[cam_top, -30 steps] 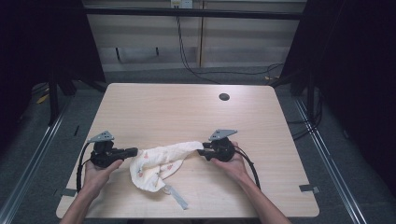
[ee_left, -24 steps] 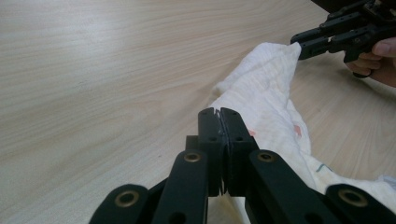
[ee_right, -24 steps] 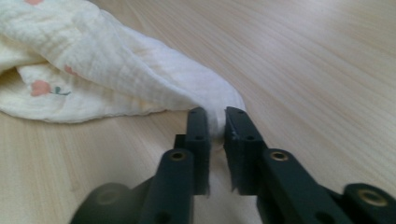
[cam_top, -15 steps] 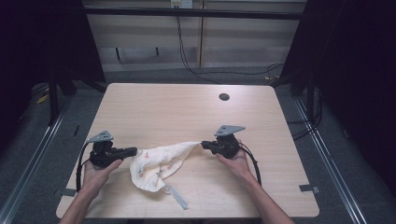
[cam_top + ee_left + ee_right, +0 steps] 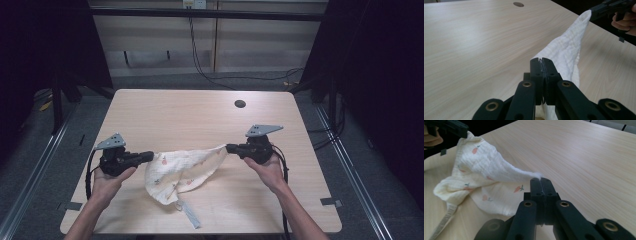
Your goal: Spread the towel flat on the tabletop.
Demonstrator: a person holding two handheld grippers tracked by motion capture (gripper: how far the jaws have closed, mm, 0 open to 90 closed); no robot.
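A cream cloth (image 5: 182, 167) printed with small carrots hangs stretched between both grippers over the near middle of the wooden table (image 5: 200, 115). My left gripper (image 5: 150, 155) is shut on the cloth's left corner, and in the left gripper view its jaws (image 5: 541, 60) pinch the white fabric (image 5: 566, 50). My right gripper (image 5: 229, 148) is shut on the opposite corner; the right gripper view has the cloth (image 5: 481, 167) running from its closed tips (image 5: 540, 180) across to the other gripper (image 5: 456, 128). The cloth's lower folds and a grey label strip (image 5: 191, 216) rest on the table.
A small dark round hole (image 5: 240, 104) sits in the tabletop near the far edge. Metal floor rails (image 5: 35, 165) run along both sides of the table. Cables hang on the back wall (image 5: 200, 55).
My right gripper has moved right and away from the left one, drawing the cloth out longer between them. The left gripper has barely moved.
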